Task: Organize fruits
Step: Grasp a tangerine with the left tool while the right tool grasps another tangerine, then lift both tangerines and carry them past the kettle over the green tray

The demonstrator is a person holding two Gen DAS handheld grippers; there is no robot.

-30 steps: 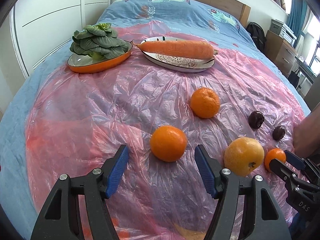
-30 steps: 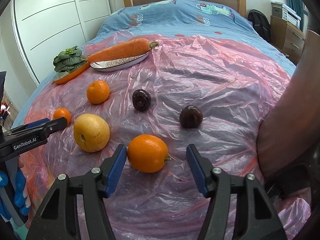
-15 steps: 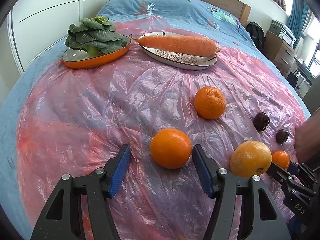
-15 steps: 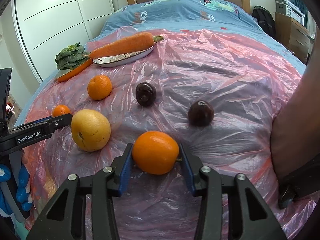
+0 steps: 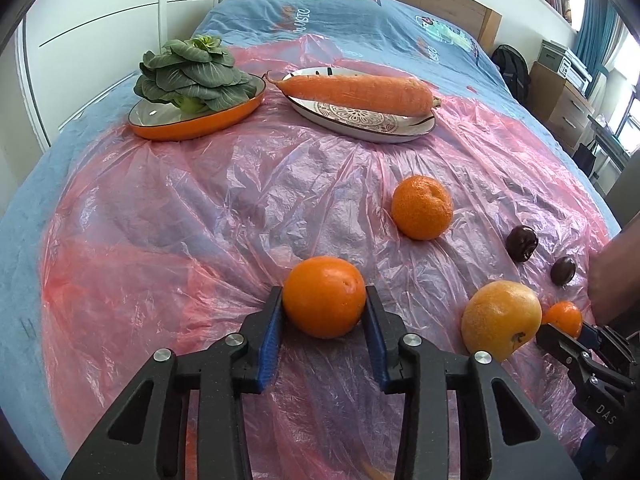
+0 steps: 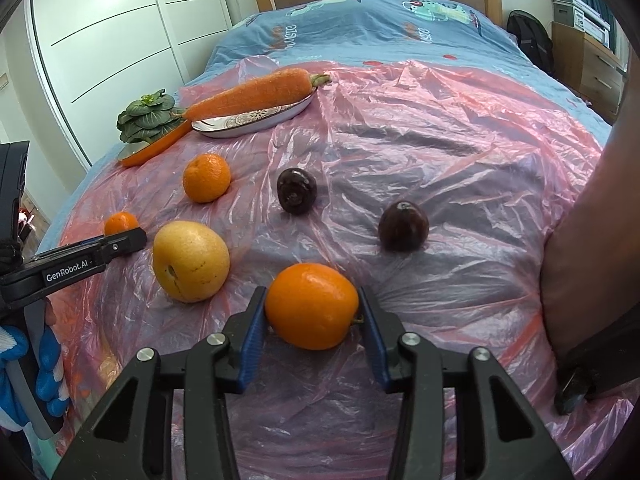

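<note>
Gripping now: left tool [image 5: 324,310] is closing its blue pads on an orange [image 5: 324,297]; the pads are touching both its sides.
Right tool [image 6: 312,314]: pinching a second orange [image 6: 311,305], pads pressing on each flank.
Where the fruit is lying: both oranges are resting on the pink plastic sheet [image 5: 200,208] covering the bed [image 6: 360,20].
Neighbours: a yellow pear-like fruit [image 6: 191,261] is sitting between the two tools; a mandarin [image 5: 421,207] and two dark plums [image 6: 297,191] [image 6: 403,226] are lying further out.
Far end: a carrot [image 5: 356,89] is lying on a patterned plate [image 5: 360,122], with leafy greens [image 5: 192,72] sitting in an orange dish [image 5: 192,130] beside it.
</note>
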